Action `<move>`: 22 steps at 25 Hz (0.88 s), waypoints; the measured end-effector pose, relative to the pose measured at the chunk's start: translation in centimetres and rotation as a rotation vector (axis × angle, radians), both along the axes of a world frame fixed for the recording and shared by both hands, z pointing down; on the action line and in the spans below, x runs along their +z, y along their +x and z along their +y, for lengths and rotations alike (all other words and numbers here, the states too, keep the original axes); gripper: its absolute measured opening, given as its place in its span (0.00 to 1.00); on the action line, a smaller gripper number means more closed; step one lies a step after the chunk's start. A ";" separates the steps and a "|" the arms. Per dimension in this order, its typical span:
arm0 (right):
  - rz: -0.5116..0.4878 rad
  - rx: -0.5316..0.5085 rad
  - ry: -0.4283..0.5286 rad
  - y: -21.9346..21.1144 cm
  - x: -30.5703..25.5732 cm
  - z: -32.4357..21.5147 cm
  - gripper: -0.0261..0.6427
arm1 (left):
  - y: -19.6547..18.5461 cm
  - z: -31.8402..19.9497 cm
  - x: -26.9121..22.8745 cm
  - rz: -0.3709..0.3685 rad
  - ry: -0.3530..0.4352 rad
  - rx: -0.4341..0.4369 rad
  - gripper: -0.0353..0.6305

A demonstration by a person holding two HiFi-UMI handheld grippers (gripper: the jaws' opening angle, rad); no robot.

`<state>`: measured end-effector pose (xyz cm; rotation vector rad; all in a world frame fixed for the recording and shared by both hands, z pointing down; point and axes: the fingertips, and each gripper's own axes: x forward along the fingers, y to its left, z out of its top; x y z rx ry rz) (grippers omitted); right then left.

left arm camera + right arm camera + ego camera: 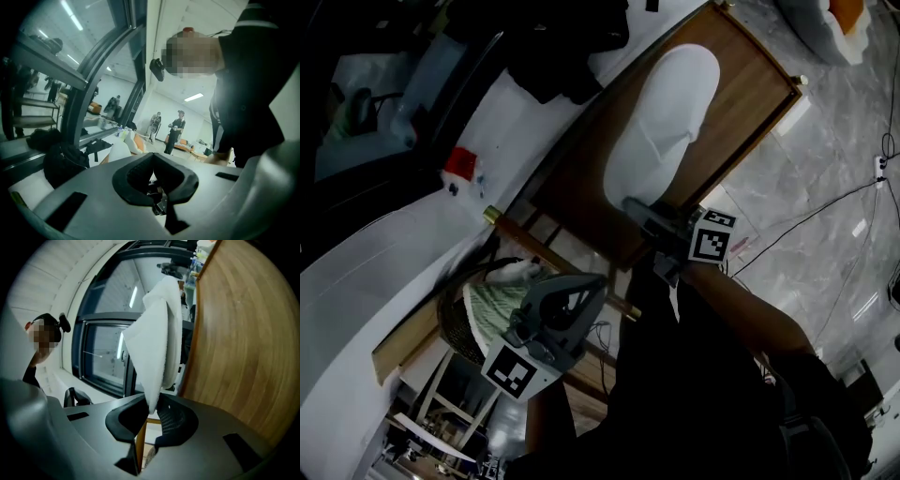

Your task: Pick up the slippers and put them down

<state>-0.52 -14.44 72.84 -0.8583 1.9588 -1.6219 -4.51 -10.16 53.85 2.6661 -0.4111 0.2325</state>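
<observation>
Head view: dim, darkest near the bottom; the pale floor (825, 178) at the right shines.
Light: long ceiling lamps (193, 97), far off in the left gripper view.
Slipper (152, 343): bright white, soft edges.
Corners: black and bent round.

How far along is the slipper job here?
Done: the right claw is clamped on the white slipper. In hand: that slipper is over the wooden table, not yet released. Remaining: letting go. The left claw is shut and empty, and no second slipper shows.
</observation>
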 end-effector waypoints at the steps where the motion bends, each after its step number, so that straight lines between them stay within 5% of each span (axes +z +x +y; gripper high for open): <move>1: -0.011 0.013 -0.021 0.1 0.6 0.0 0.12 | 0.1 0.1 0.3 0.000 -0.004 0.006 0.07; 22: -0.054 0.069 -0.275 0.0 7.1 -0.2 0.12 | -0.5 1.0 4.4 -0.020 -0.060 -0.004 0.07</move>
